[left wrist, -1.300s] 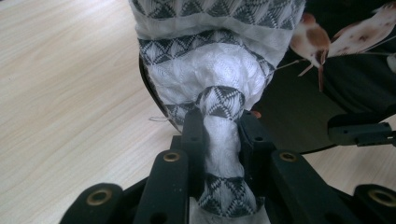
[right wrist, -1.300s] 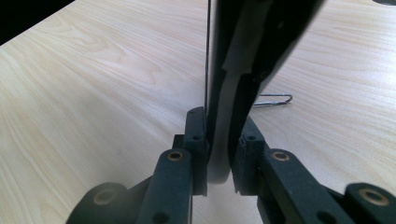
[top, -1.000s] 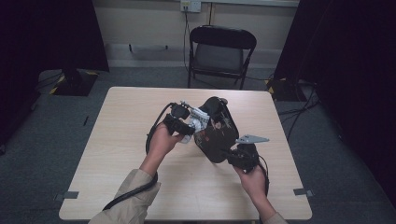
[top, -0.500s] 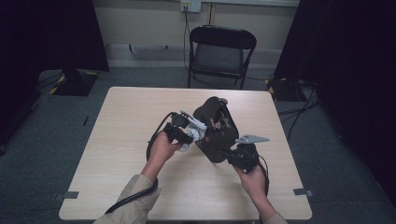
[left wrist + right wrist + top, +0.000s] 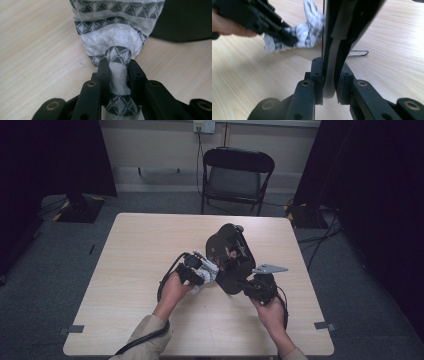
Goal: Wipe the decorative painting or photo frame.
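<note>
My left gripper (image 5: 117, 65) is shut on a white cloth with black patterned bands (image 5: 115, 32), bunched between its jaws low over the table. In the high view the left gripper (image 5: 200, 272) holds the cloth (image 5: 207, 267) against the lower left side of a black rounded flat object (image 5: 230, 255). That object stands tilted on its edge. My right gripper (image 5: 330, 72) is shut on its lower rim (image 5: 347, 22). Seen from above, the right gripper (image 5: 250, 287) sits just right of the left one. The cloth (image 5: 309, 32) touches the black object's face.
The light wooden table (image 5: 140, 245) has bare room to the left and along the front. A thin metal wire clip (image 5: 358, 53) lies on the table behind the black object. A black folding chair (image 5: 237, 175) stands beyond the far edge.
My left hand has come down towards the table with the cloth, from the black object's upper left side to its lower left. The right hand and the black object have stayed put.
</note>
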Action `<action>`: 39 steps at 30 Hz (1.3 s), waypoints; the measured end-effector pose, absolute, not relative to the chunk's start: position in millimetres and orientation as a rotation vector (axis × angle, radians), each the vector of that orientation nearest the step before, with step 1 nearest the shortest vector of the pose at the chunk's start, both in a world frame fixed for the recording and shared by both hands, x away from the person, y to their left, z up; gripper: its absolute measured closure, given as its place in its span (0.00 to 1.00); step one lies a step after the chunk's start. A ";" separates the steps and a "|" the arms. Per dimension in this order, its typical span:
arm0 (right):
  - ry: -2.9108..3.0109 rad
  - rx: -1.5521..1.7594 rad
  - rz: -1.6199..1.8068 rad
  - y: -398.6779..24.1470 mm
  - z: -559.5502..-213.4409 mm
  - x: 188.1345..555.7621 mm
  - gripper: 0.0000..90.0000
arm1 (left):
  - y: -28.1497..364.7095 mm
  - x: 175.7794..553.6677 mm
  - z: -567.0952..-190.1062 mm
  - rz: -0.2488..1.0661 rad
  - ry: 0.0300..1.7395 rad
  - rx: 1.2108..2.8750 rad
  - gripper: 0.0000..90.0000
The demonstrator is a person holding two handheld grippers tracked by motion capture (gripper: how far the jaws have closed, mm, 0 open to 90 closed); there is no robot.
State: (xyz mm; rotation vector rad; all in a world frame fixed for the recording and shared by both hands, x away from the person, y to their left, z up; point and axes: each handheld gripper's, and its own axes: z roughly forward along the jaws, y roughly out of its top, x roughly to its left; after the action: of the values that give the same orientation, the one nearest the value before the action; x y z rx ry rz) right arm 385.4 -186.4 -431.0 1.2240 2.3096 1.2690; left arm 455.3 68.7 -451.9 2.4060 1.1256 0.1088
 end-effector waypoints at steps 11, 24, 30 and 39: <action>2.304 1.225 1.270 -187.1 -431.7 385.7 0.88 | 86.4 450.3 -431.6 0.112 1.115 2.336 0.84; 2.299 1.225 1.270 -186.8 -432.1 385.5 0.88 | 104.3 439.3 -333.6 0.220 1.008 2.156 0.84; 2.299 1.224 1.268 -186.5 -432.0 385.5 0.88 | 100.0 435.9 -290.3 0.266 0.934 2.083 0.84; 2.303 1.217 1.272 -185.3 -432.2 385.6 0.88 | 69.6 434.2 -275.0 0.261 0.851 2.096 0.83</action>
State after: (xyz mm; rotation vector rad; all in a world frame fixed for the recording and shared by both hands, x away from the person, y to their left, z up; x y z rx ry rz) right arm 385.6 -185.3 -432.2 1.2175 2.3031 1.2720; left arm 434.2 69.6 -275.0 2.0963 0.8515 0.2611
